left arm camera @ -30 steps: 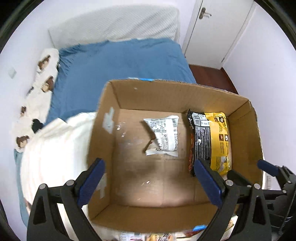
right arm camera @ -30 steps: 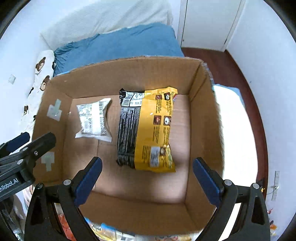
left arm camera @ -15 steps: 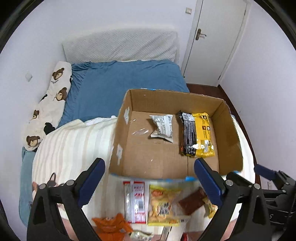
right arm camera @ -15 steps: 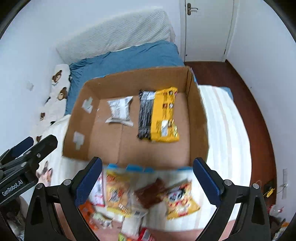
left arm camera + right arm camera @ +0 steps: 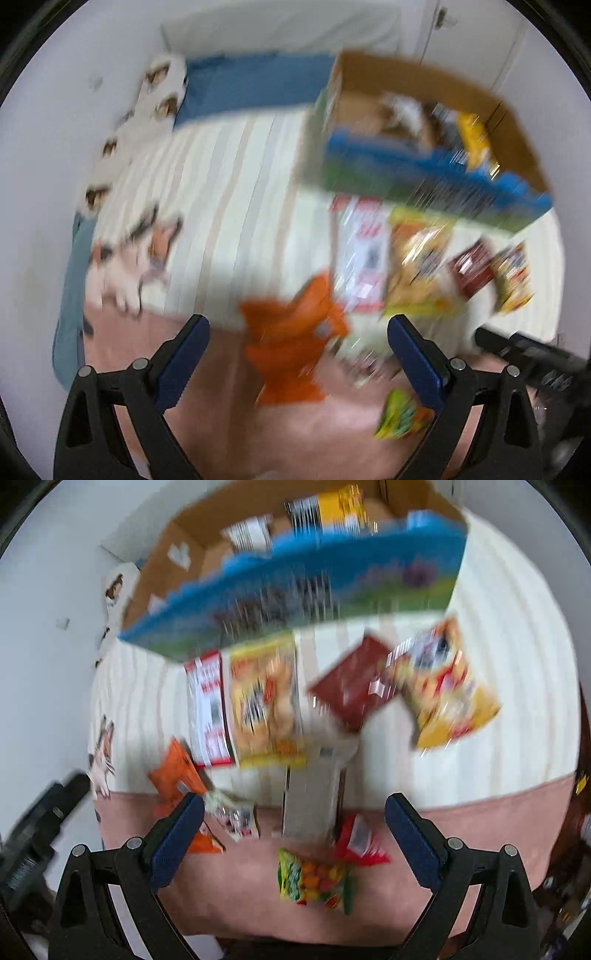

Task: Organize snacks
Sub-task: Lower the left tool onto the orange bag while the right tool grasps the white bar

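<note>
Both the left gripper (image 5: 297,334) and the right gripper (image 5: 293,812) are held spread wide and empty above loose snack packets (image 5: 264,698) on the striped bedspread (image 5: 509,686), presumably for picking, beside the printed brown cardboard box (image 5: 295,587) where two packets are already kept.

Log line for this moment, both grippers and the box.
left gripper open, empty | right gripper open, empty | cardboard box holds two packets | loose snacks on bed
</note>
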Demonstrator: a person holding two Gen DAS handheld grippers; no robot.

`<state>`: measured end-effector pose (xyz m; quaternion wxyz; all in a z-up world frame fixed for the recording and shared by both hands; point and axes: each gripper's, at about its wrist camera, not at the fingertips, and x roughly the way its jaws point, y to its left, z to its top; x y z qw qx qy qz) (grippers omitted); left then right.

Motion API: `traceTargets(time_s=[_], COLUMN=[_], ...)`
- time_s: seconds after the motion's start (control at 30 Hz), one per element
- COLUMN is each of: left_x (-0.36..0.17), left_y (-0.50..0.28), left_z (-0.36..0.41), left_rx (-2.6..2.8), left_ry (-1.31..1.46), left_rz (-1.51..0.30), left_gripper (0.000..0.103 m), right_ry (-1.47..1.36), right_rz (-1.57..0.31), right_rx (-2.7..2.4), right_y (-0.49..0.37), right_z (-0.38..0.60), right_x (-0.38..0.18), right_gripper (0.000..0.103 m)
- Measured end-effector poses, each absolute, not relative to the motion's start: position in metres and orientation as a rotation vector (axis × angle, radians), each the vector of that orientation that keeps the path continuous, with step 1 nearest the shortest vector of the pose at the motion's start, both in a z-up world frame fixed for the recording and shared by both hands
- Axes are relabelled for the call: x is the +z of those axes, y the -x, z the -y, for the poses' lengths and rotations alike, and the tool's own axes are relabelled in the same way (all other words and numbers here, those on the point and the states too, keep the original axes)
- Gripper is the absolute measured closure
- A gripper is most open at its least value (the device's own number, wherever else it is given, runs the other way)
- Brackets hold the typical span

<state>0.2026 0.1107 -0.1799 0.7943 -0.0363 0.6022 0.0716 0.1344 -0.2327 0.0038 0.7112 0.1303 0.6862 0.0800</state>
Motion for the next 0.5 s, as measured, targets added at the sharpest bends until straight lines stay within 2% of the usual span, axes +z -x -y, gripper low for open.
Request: traceTargets(time_s=[0.2,0.43,0.5], left_x=[-0.262,-0.309,-0.314], left_y=[-0.184,-0.190,-0.192], left_z=[-0.139,-0.131,-0.125], left_rx=[0.189,0.147,0.116], left_ry=[0.217,0.239,0.246], left_rz=[-1.495,-1.562,-1.555], left_gripper=[0.004,0.005,0.021], right_ry=[-0.304,-0.299,-0.306], right_rz=[-1.583,-1.572,-1.592], right_rx=[0.165,0.101,0.090], right_y=[-0.117,-0.118,-0.120], right_z=[0.224,0.228,0.227], right_x=[-0.031,-0.062,-0.073], right_gripper=[0.003,0.011,0.013])
